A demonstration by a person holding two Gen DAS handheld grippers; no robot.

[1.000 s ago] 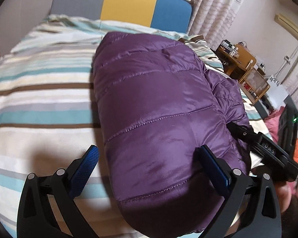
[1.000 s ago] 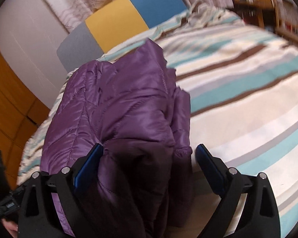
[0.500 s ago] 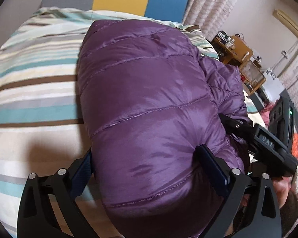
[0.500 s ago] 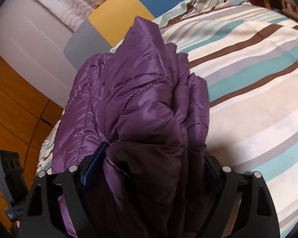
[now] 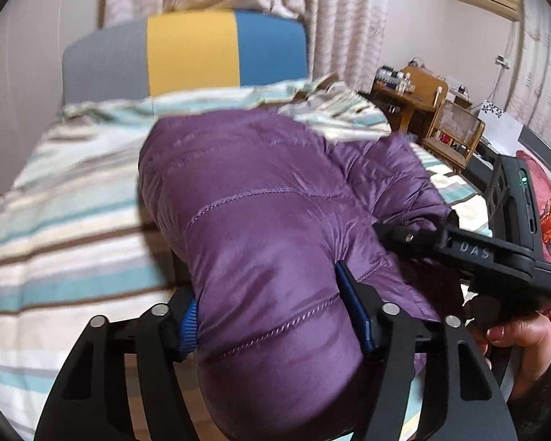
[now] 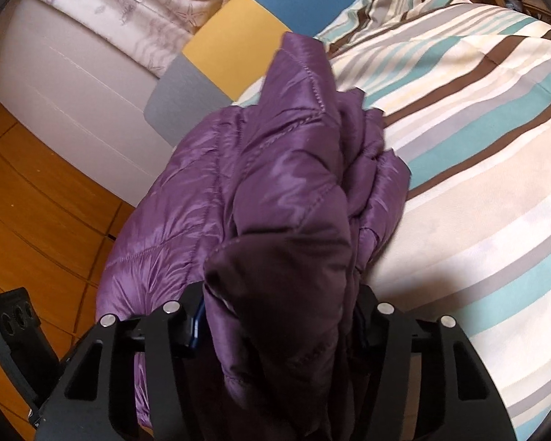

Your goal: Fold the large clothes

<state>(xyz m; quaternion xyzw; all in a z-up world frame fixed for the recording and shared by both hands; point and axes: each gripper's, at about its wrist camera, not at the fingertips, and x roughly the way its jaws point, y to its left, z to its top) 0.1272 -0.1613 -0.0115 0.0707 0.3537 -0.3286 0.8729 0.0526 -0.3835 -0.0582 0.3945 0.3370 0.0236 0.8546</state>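
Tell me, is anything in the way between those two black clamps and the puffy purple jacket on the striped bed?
Nothing visible is. The left gripper already has its blue pads pressed into the quilted purple puffer jacket, and the right gripper is closed on a bunched fold of it. Beside the jacket lies only the striped bedcover.

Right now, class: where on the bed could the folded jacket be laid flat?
Bare striped duvet lies right of the purple puffer jacket, and more between jacket and headboard. It is crowded at the near edge, where the left gripper and right gripper clamp the jacket.
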